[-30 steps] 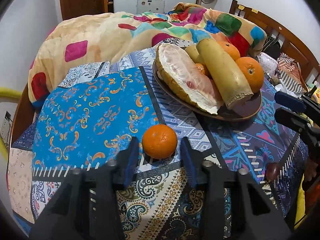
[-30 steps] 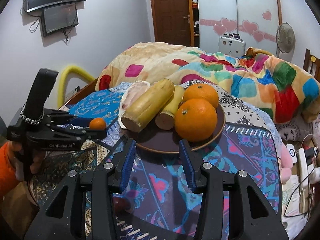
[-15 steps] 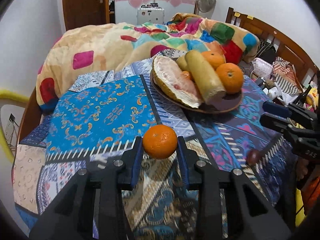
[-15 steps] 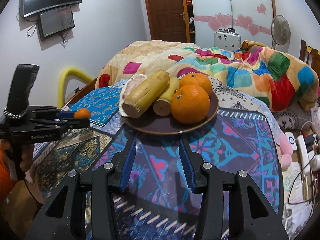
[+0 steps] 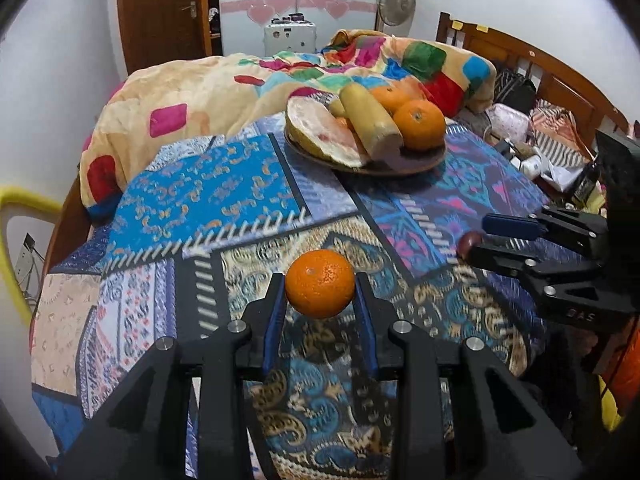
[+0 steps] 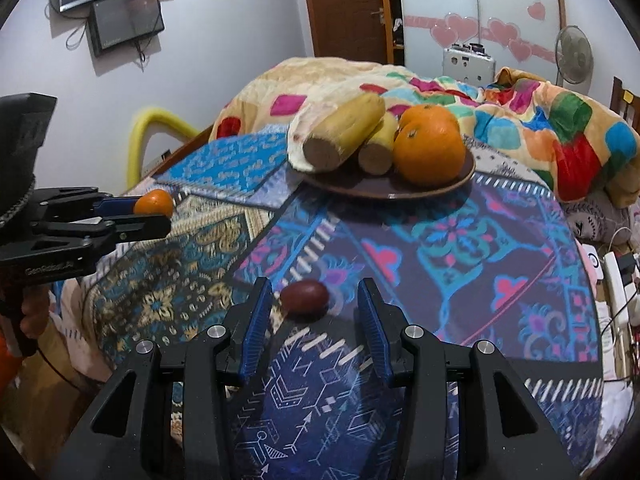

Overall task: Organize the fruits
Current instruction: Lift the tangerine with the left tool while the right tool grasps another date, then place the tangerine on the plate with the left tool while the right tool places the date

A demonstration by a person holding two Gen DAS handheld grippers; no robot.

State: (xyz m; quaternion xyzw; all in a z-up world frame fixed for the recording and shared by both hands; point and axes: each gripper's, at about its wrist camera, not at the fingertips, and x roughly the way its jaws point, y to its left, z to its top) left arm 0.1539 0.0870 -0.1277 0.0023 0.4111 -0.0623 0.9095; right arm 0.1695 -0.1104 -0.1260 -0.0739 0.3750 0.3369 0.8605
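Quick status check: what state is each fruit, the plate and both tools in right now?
Left tool: shut on the small orange.
Small orange: gripped, lifted off the cloth.
Right tool: open, holding nothing.
Dark red fruit: lying on the cloth between the right tool's pads, not touched.
Plate: loaded with a large orange, a second orange behind it, cut yellow stalks and a peeled pomelo piece.

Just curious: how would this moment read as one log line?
left tongs: shut on small orange | right tongs: open around dark red fruit | plate: full
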